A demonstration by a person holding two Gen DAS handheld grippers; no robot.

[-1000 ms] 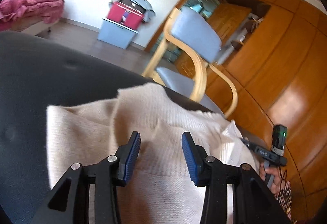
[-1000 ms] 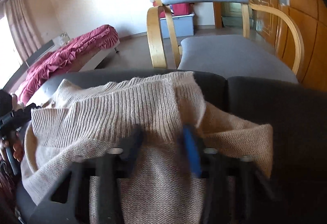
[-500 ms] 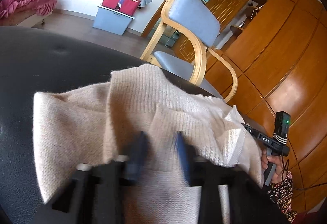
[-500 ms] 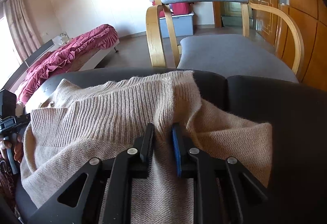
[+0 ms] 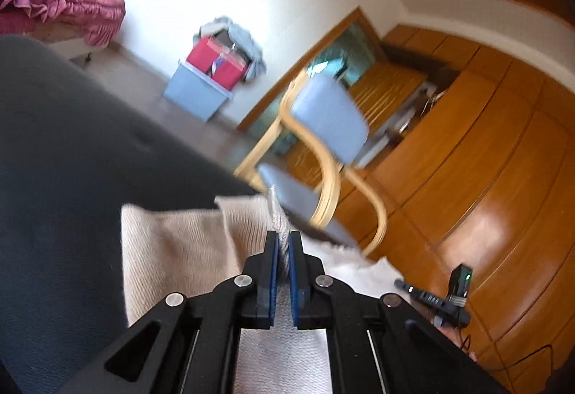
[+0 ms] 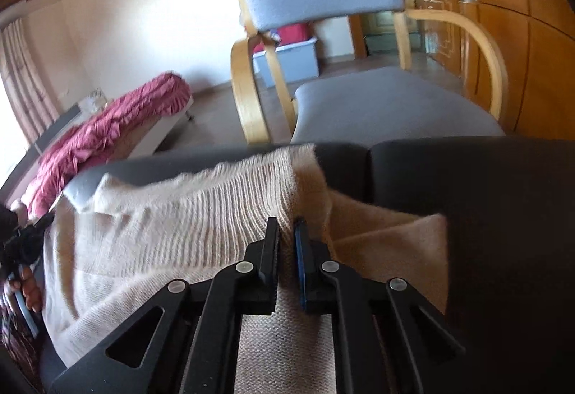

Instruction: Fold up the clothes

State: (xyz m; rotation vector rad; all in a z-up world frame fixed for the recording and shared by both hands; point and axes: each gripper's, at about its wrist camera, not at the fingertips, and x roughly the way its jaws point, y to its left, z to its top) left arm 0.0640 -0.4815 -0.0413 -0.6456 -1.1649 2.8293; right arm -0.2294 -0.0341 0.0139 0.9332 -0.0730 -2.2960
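A beige knit sweater [image 6: 172, 236] lies on a dark padded surface [image 6: 485, 200]. It also shows in the left wrist view [image 5: 172, 250]. My left gripper [image 5: 284, 243] is shut on a raised fold of the sweater, which sticks up between the blue pads. My right gripper [image 6: 286, 230] is shut on the ribbed hem of the sweater near its right side. The other hand-held gripper shows at the right edge of the left wrist view [image 5: 442, 300] and at the left edge of the right wrist view [image 6: 18, 243].
A wooden armchair with grey cushions [image 6: 377, 99] stands just beyond the dark surface [image 5: 64, 149]. A bed with a pink cover [image 6: 107, 128] is at the left. A blue box with red bags [image 5: 212, 78] stands by the wall. Wooden wardrobes [image 5: 485, 160] fill the right.
Both grippers have closed on the sweater. The left one has lifted its fold and tilted, so less of the sweater shows. The right one holds the ribbed hem, slightly raised.
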